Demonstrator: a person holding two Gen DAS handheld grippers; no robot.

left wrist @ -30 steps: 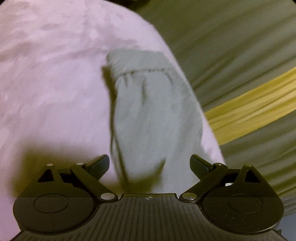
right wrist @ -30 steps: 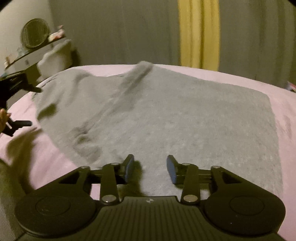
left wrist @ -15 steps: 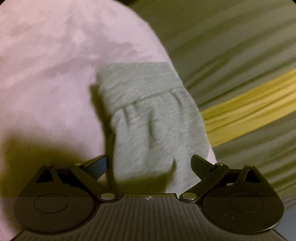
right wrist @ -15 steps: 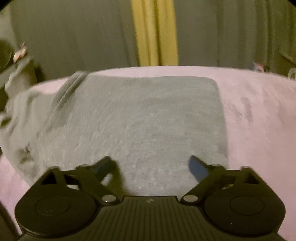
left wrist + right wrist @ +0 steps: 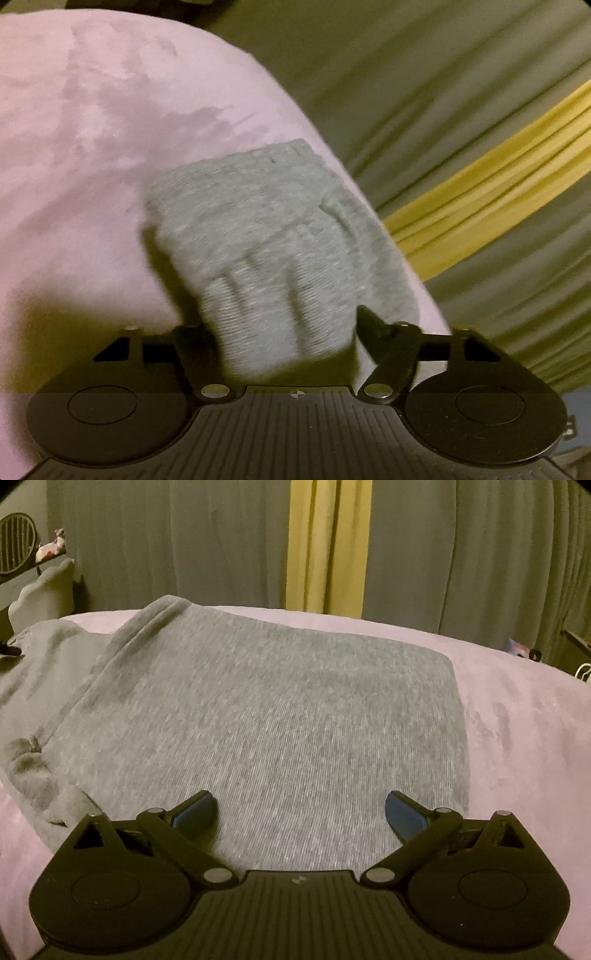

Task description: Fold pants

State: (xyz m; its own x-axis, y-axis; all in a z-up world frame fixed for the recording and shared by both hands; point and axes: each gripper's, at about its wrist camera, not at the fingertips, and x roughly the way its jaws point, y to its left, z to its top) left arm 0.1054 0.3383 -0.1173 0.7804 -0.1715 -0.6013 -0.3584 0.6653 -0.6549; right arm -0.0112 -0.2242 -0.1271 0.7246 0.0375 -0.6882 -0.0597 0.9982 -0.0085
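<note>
On the pink bed cover lie the grey pants, spread flat over the middle of the cover, the folded edge square on the side toward the far right corner of the bed. Landmark for all notes: the pants.

Right gripper: positioned at the near edge of the pants, over the flat grey panel. Jaws spread wide; both blue pads show clear of the fabric, nothing between them pressed. Released.

Left gripper: at the ribbed cuff end of a pant leg, which runs away from the tool toward the cover's edge. Jaws have just been closing, with the leg fabric between them. Fabric is bunched into vertical pleats right in front of the tool. The left-hand finger is buried against the cloth; the right-hand finger stands just beside the cloth's edge. Cannot tell whether the pads are pressing yet; picture is blurred here.

Beyond the pants: green curtain with a yellow panel behind the far edge. To the left of the pants, a white pillow and a round fan on a shelf.
</note>
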